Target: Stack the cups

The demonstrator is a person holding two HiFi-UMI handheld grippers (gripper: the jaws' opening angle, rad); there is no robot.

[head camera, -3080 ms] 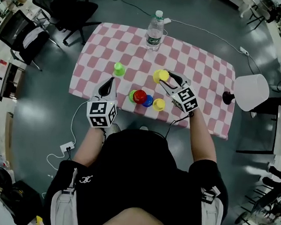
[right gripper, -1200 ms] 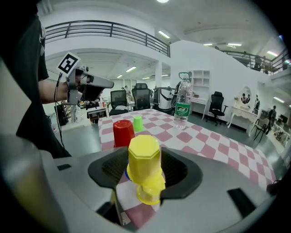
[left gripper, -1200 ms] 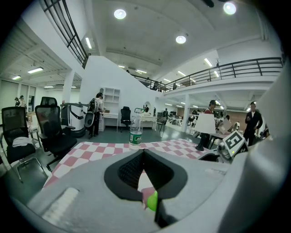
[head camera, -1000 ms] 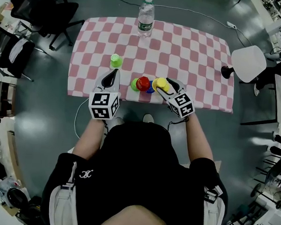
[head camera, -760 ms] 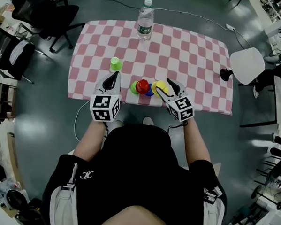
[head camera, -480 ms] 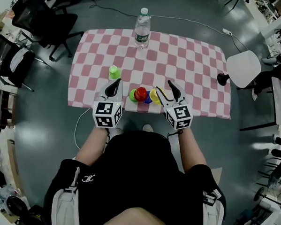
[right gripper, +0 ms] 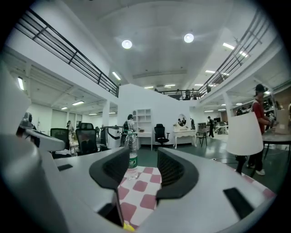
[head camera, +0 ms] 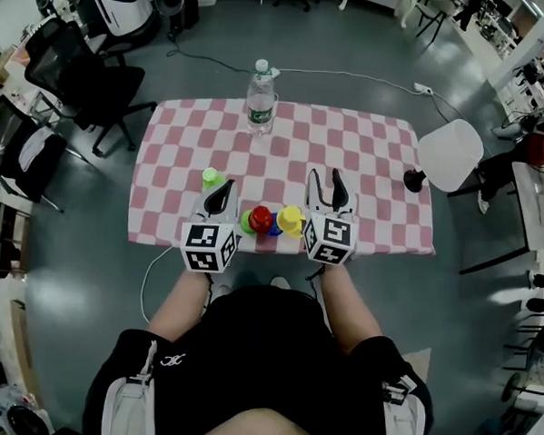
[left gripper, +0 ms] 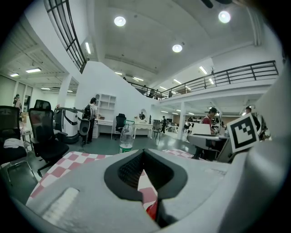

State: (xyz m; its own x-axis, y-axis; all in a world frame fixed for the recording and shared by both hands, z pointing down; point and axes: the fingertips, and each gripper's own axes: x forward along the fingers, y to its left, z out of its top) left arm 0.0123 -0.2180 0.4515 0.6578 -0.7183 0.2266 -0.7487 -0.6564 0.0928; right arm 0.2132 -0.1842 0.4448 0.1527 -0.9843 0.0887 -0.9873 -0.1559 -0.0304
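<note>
Near the checked table's (head camera: 365, 171) front edge sits a tight cluster: a green cup (head camera: 245, 222), a red cup (head camera: 260, 218), a blue cup (head camera: 275, 229) and a yellow cup (head camera: 290, 219). Another green cup (head camera: 210, 177) stands alone further back left. My left gripper (head camera: 223, 189) is shut and empty, just left of the cluster; a sliver of the red cup (left gripper: 152, 211) shows under its jaws. My right gripper (head camera: 325, 178) is right of the yellow cup, jaws apart and closing, with nothing between them. A scrap of yellow (right gripper: 127, 226) shows below them.
A water bottle (head camera: 260, 98) stands at the table's far edge, also seen ahead of the right gripper as the bottle (right gripper: 131, 154). A white lamp (head camera: 450, 153) stands at the right end. Office chairs (head camera: 74, 83) are on the floor to the left.
My right gripper carried a yellow cup to the cluster, let go of it and swung off to its right. The left gripper stayed shut beside the cluster. The head view pulled back.
</note>
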